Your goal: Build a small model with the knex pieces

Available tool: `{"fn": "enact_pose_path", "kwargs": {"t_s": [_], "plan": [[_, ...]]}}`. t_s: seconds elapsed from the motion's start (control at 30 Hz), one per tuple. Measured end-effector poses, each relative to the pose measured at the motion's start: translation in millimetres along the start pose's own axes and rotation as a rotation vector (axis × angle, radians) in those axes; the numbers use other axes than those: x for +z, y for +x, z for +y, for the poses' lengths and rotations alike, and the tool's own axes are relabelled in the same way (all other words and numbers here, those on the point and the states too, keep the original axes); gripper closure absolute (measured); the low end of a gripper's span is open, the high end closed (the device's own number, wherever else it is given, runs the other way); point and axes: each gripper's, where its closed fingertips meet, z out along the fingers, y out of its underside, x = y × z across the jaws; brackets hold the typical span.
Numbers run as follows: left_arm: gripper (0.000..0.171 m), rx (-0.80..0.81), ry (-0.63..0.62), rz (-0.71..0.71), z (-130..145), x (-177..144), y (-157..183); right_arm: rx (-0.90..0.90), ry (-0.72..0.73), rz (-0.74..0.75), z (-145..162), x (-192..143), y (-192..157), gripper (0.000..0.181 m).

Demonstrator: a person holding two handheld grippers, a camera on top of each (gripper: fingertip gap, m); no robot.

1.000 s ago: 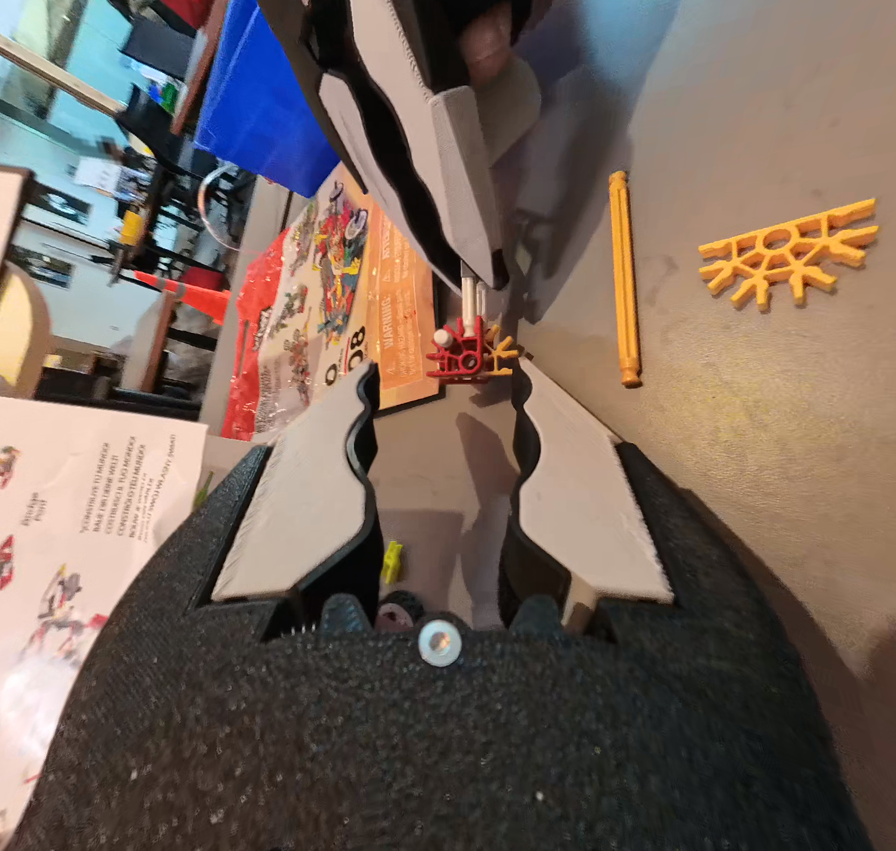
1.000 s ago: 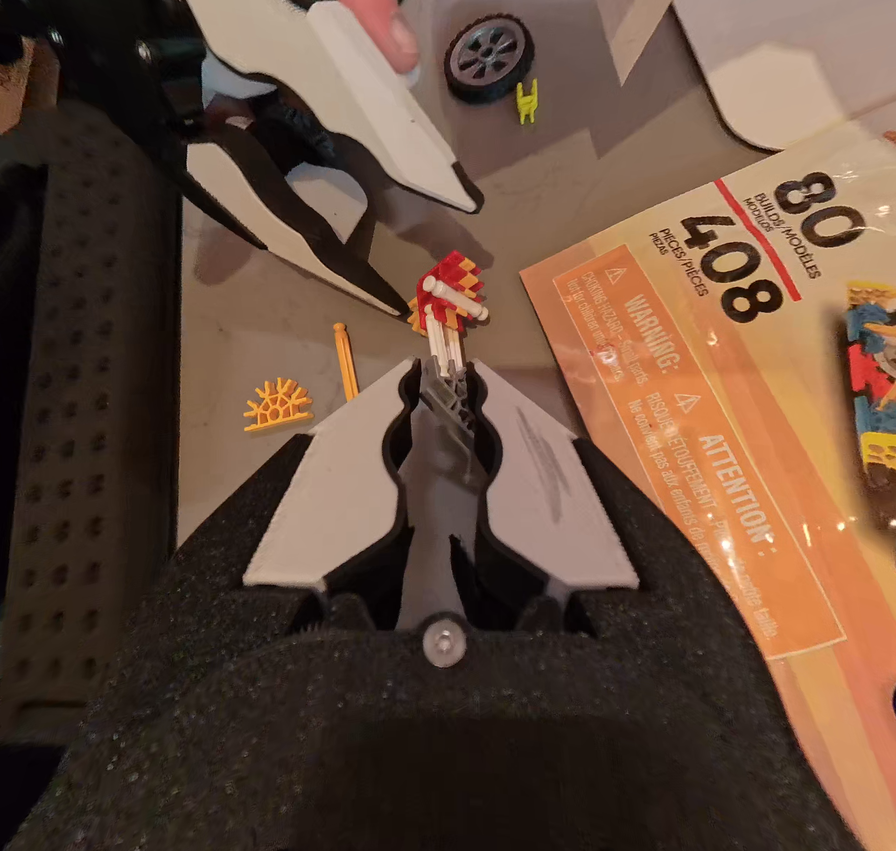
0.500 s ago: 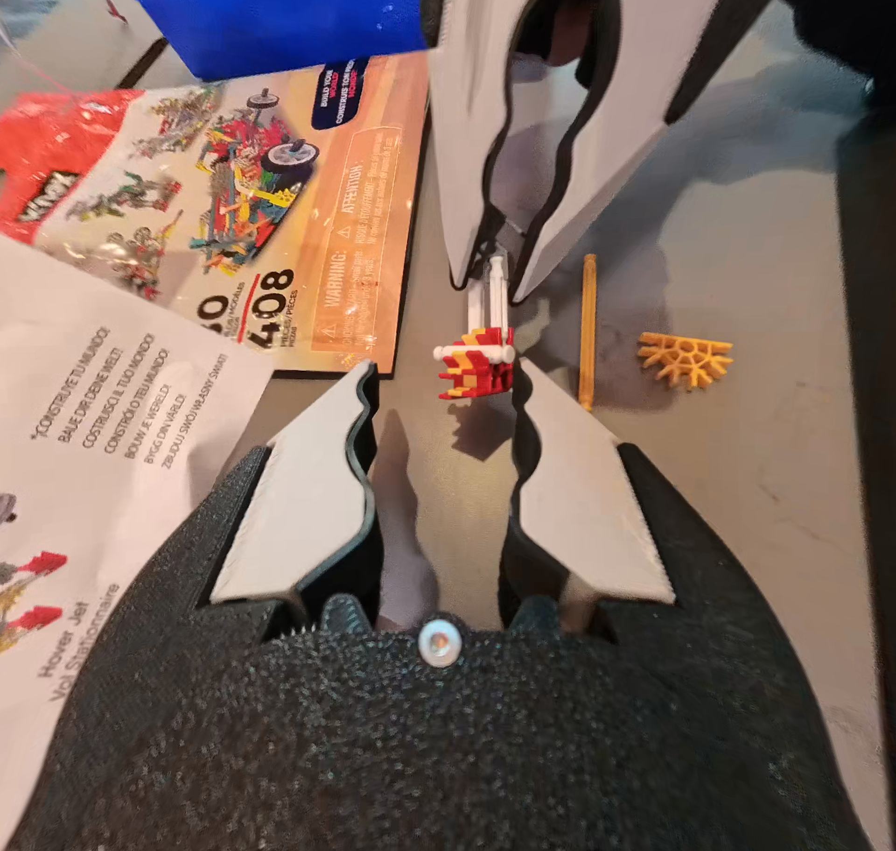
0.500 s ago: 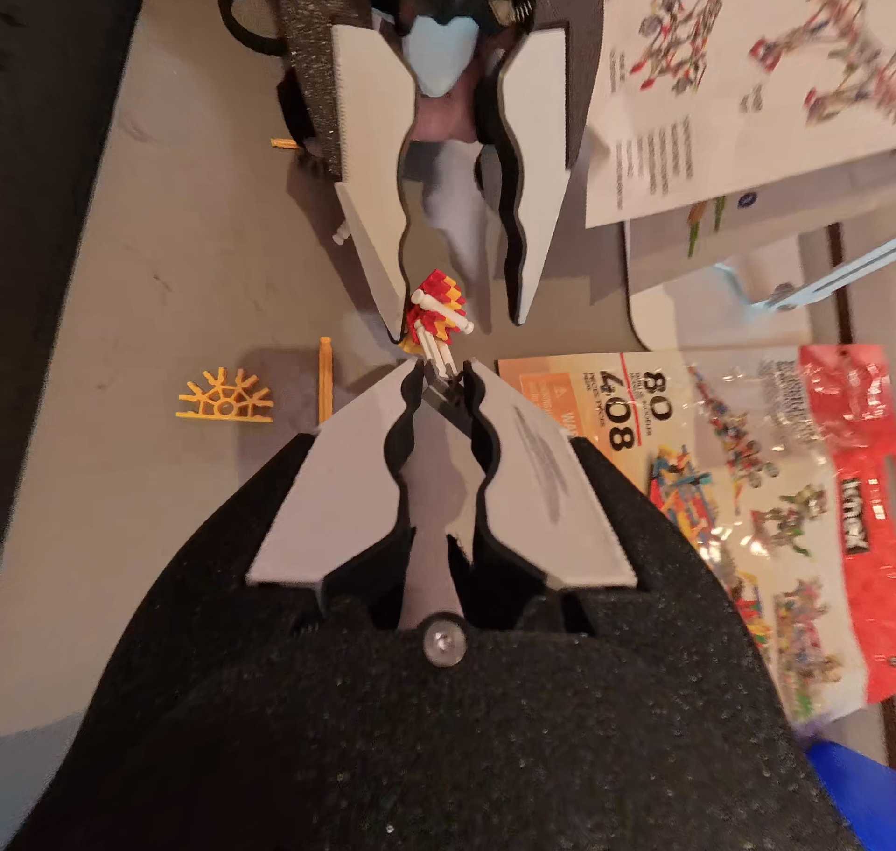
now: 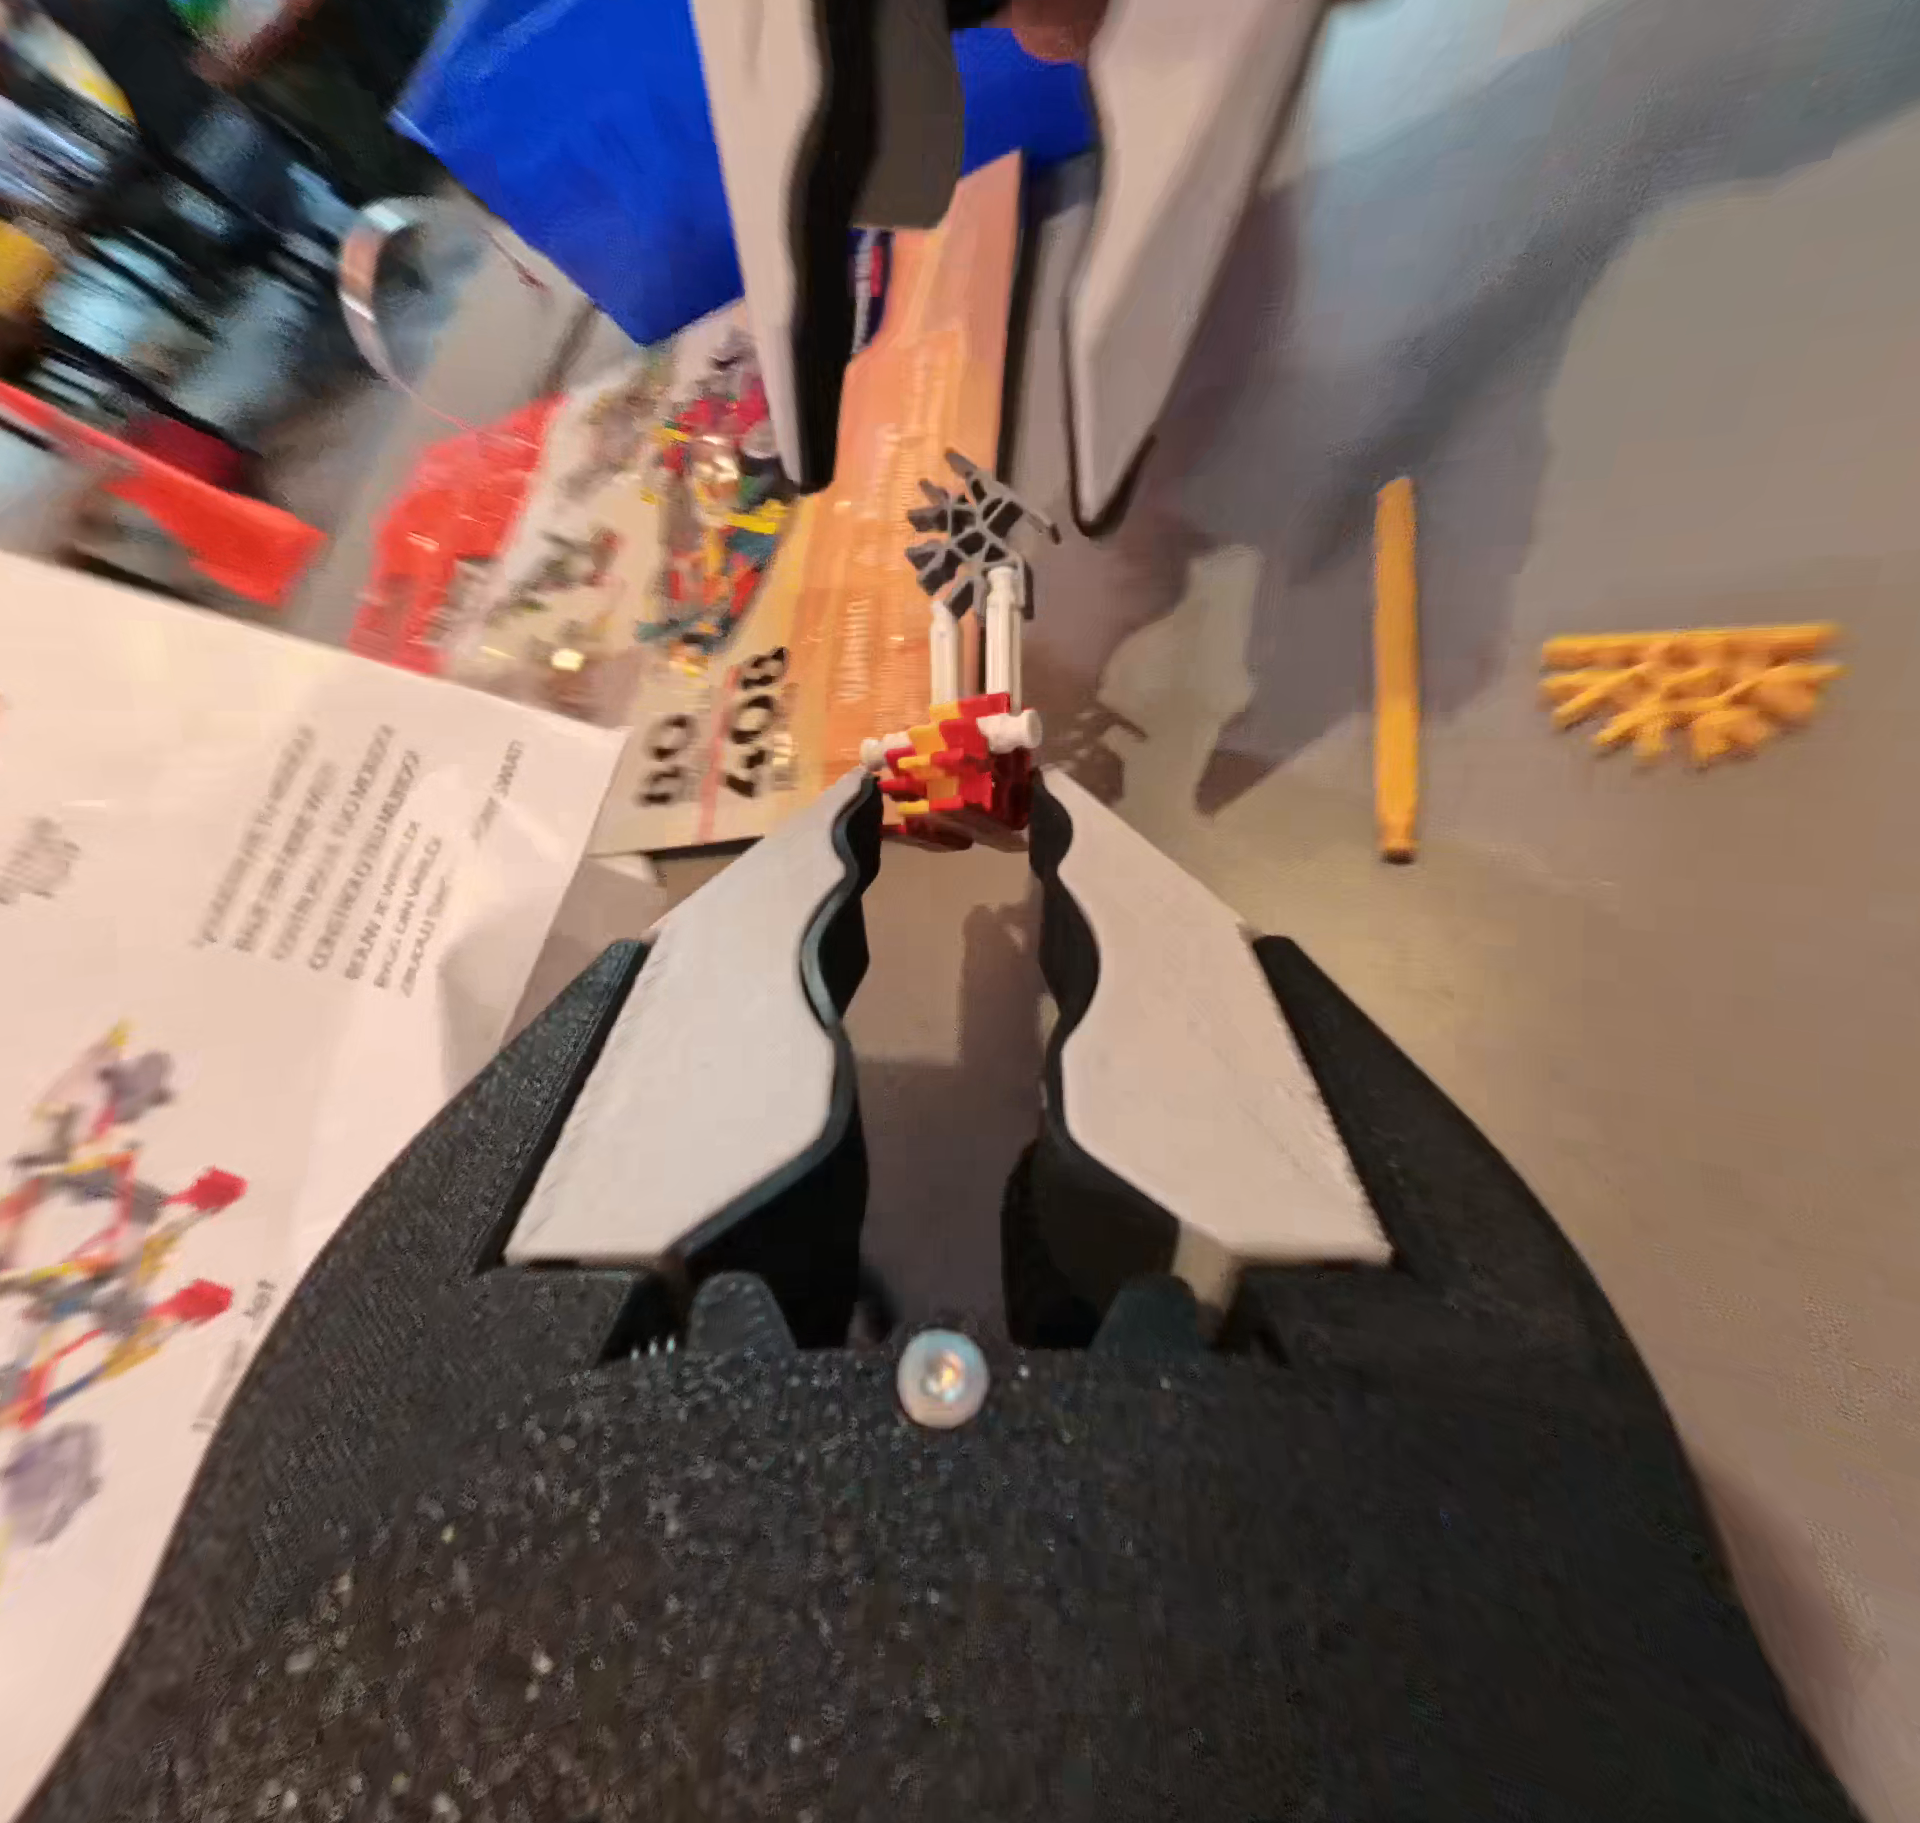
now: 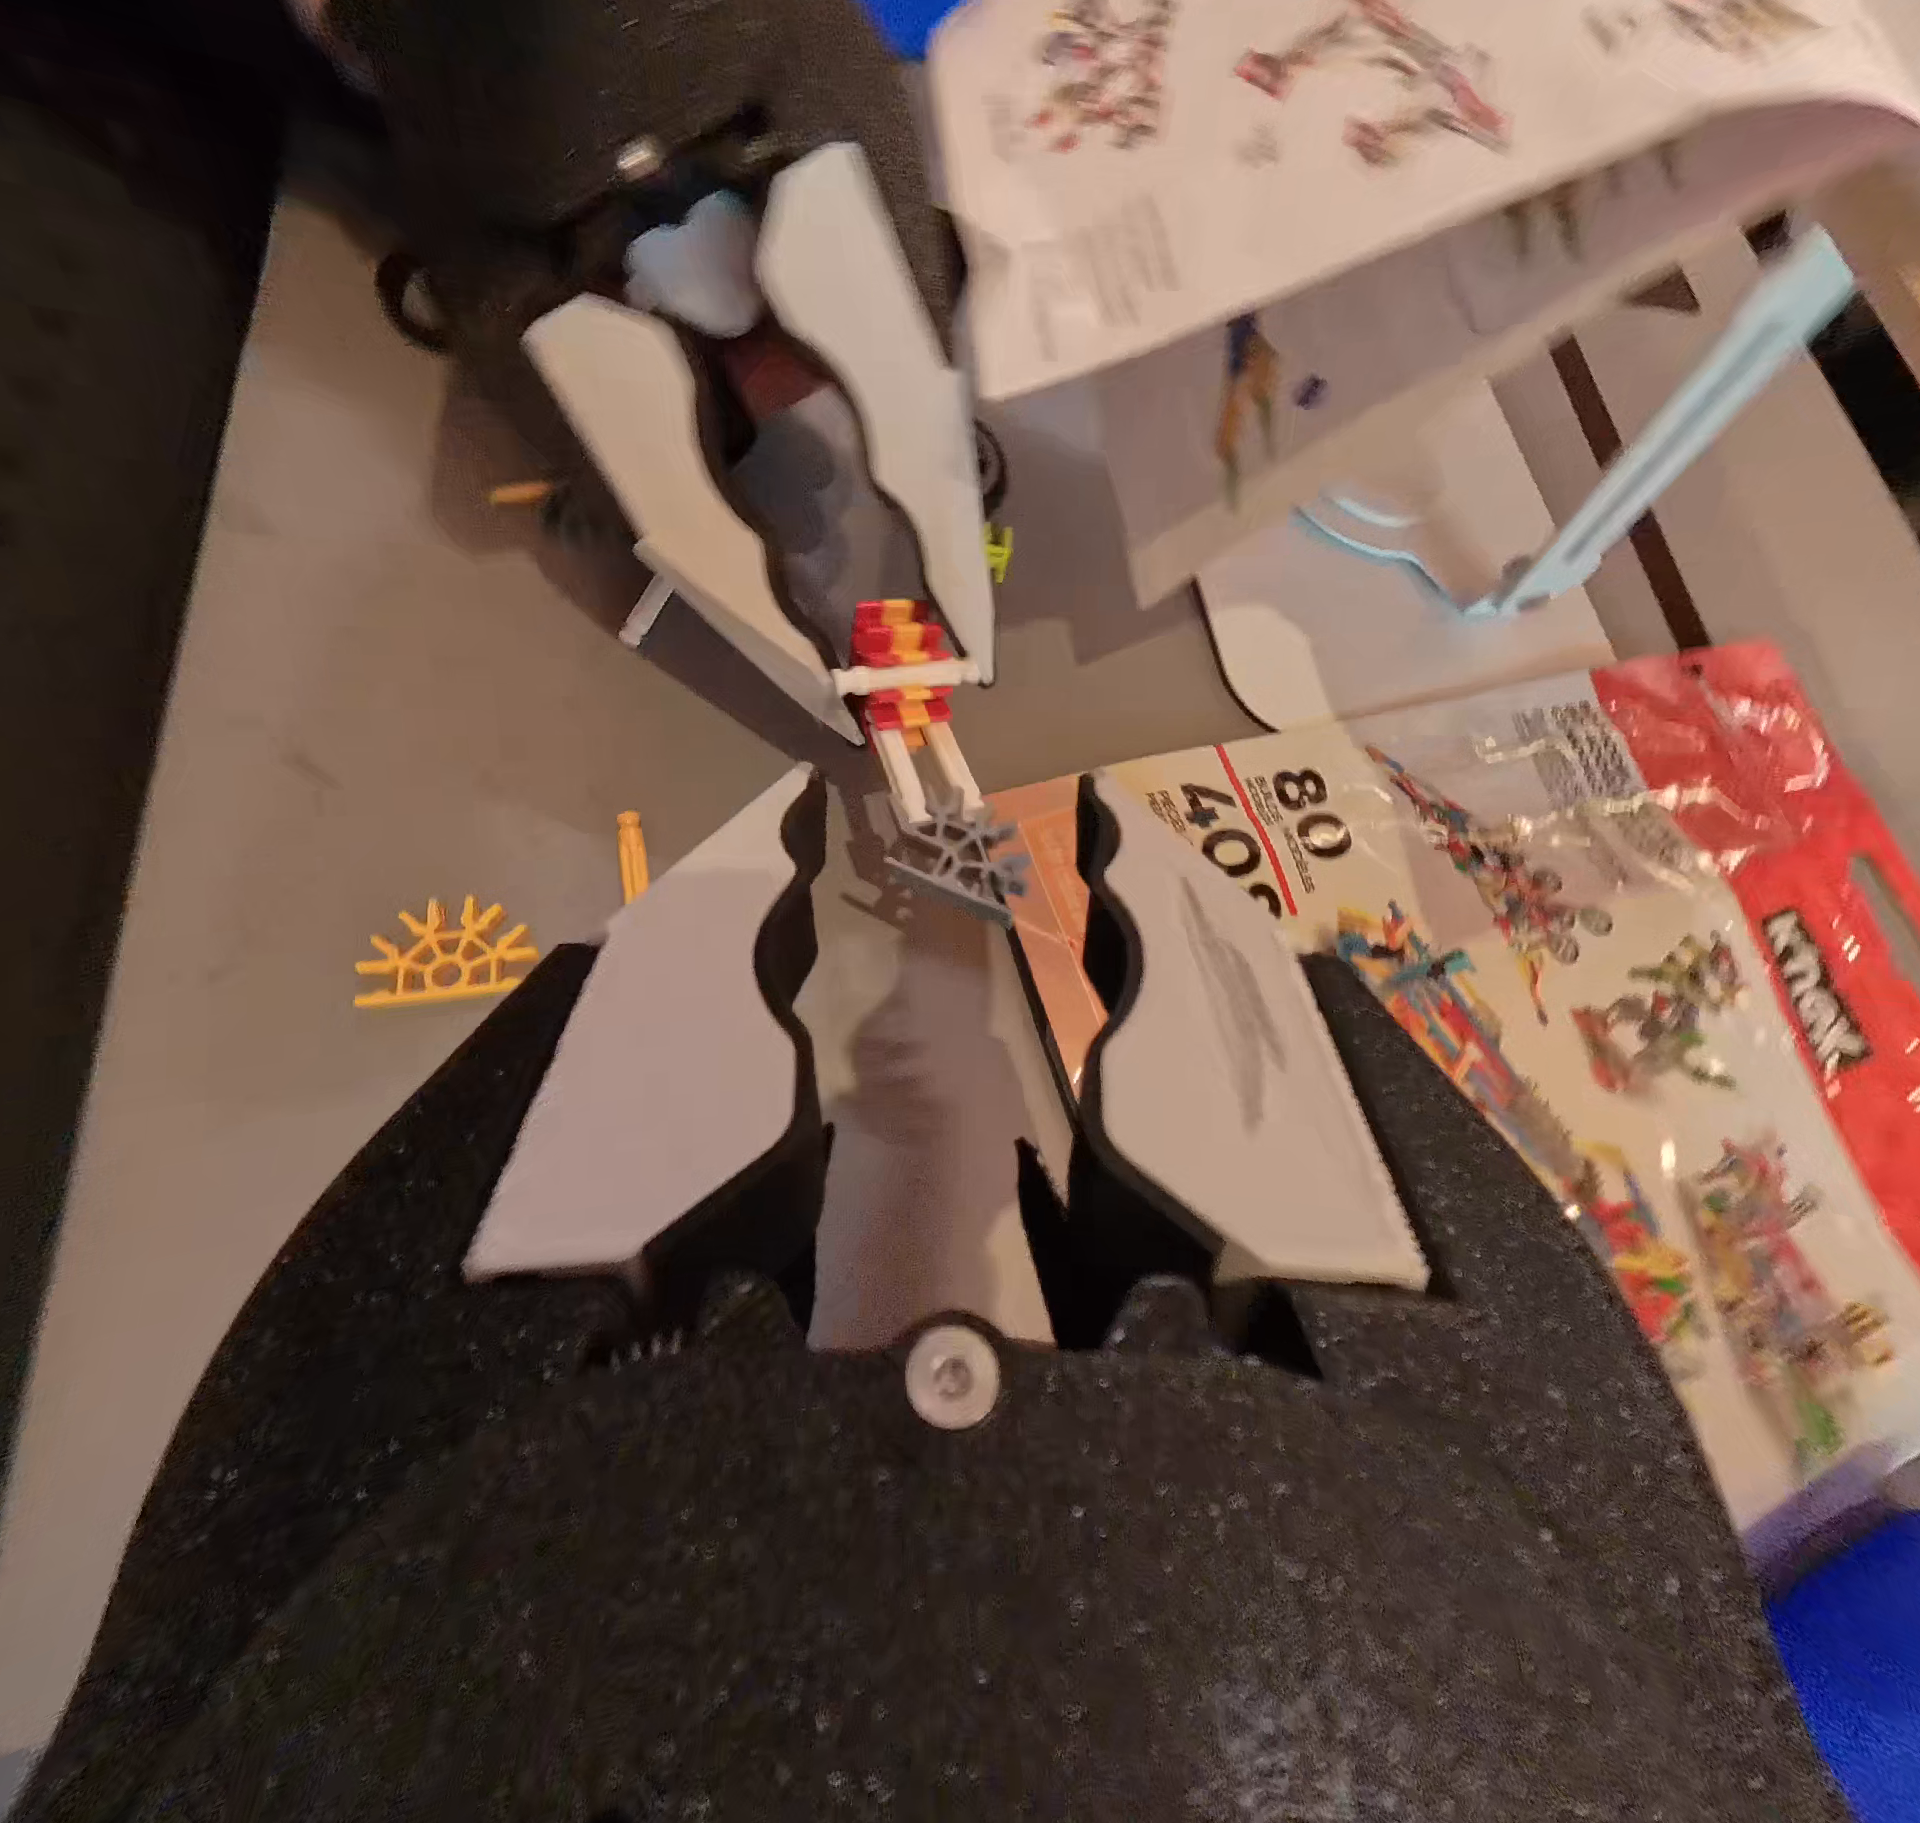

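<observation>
– Connector assembly (image 5: 961,765), where was it?

– Raised above the grey worktop (image 5: 1558,1046), between the two tools. Its stack of red and yellow connectors sat pinched in the tips of the left tongs (image 5: 954,802), which were closed narrow on it.

– And the rest of it?

– Two white rods (image 5: 1000,641) ran from the stack to a grey connector (image 6: 951,854) at the far end, as the left wrist view showed it. That grey piece lay between the tips of the right tongs (image 6: 945,786), which stood wide and touched nothing.

– What lay around them?

– In the left wrist view, a yellow rod (image 5: 1394,661) lay on the worktop to the right, and a yellow half-circle connector (image 5: 1688,682) farther right, apart from it. A toy kit bag (image 6: 1558,942), clear with orange and red print, lay to the left beneath the right tongs, and a white instruction sheet (image 5: 260,890) overlapped its near-left part.

– Anything behind?

– A blue bin (image 5: 582,111) stood at the far left, blurred.
</observation>
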Motion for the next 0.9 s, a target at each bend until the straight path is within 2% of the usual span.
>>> {"fn": "enact_pose_path", "kwargs": {"t_s": [0.13, 0.27, 0.5, 0.7, 0.83, 0.9], "plan": [[0.146, 0.315, -0.02, -0.211, -5.8, -1.8, -9.4, 0.247, 0.048, -0.069, 12.5, -4.1, 11.8, 0.127], [0.153, 0.413, 0.015, -0.296, -17.1, -6.5, -12.4, 0.377, 0.096, -0.164, 17.9, -1.4, 9.6, 0.135], [0.153, 0.411, 0.031, -0.297, -17.9, -6.3, -10.8, 0.422, 0.173, -0.222, 10.6, 1.2, 7.8, 0.163], [0.153, 0.428, 0.054, -0.335, -19.8, -8.7, -15.3, 0.433, 0.212, -0.225, 4.5, 0.1, 9.8, 0.165], [0.153, 0.466, 0.077, -0.349, -25.8, -9.8, -12.0, 0.47, 0.223, -0.232, 3.2, 3.3, 10.7, 0.151], [0.153, 0.482, 0.075, -0.349, -26.4, -8.9, -9.9, 0.454, 0.226, -0.244, 1.6, 4.3, 7.5, 0.161]]}}
